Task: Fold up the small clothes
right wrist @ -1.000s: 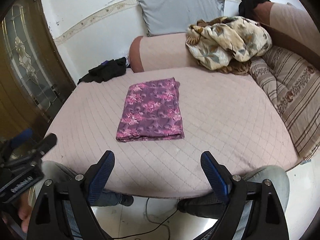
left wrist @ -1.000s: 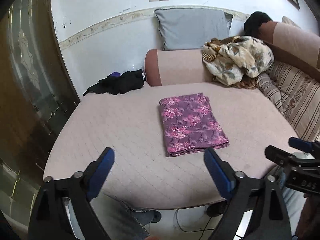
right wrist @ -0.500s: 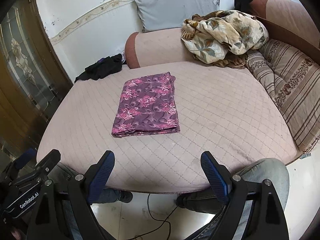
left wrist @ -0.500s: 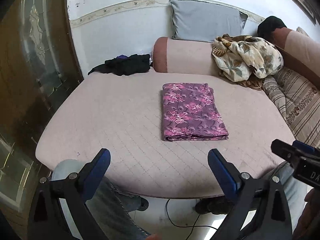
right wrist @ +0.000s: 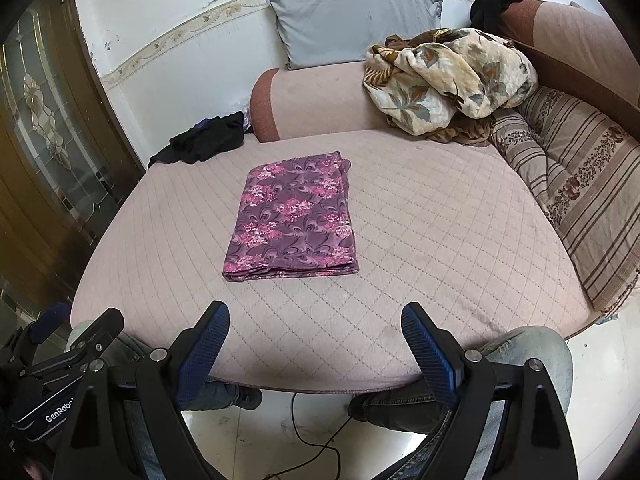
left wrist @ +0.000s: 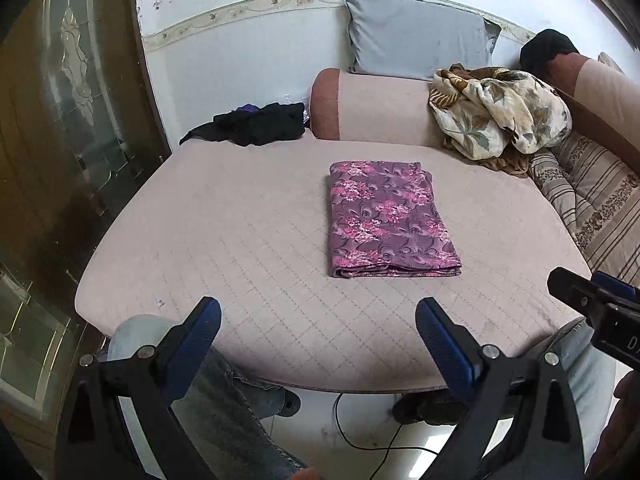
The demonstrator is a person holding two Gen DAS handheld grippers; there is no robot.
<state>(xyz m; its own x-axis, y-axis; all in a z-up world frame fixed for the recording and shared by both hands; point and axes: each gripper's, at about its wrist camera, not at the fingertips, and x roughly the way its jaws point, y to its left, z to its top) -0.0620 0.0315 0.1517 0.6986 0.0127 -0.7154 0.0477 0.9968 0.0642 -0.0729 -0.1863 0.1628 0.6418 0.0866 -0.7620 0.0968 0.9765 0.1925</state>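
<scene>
Wide bare quilted mattress (right wrist: 420, 240) on all sides of the folded purple cloth (right wrist: 294, 220), free for passage; left tool (left wrist: 318, 320) and right tool (right wrist: 316, 326) both spread wide at the near edge, well apart from it; black clothes (right wrist: 204, 140) at the far left corner; floral blanket (right wrist: 444, 80) heaped far right; striped cushion (right wrist: 580, 188) along the right side.

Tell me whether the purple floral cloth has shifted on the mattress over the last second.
No. The folded purple floral cloth sits where it did relative to the bolster and the black clothes pile; only the cameras have pulled back.
</scene>
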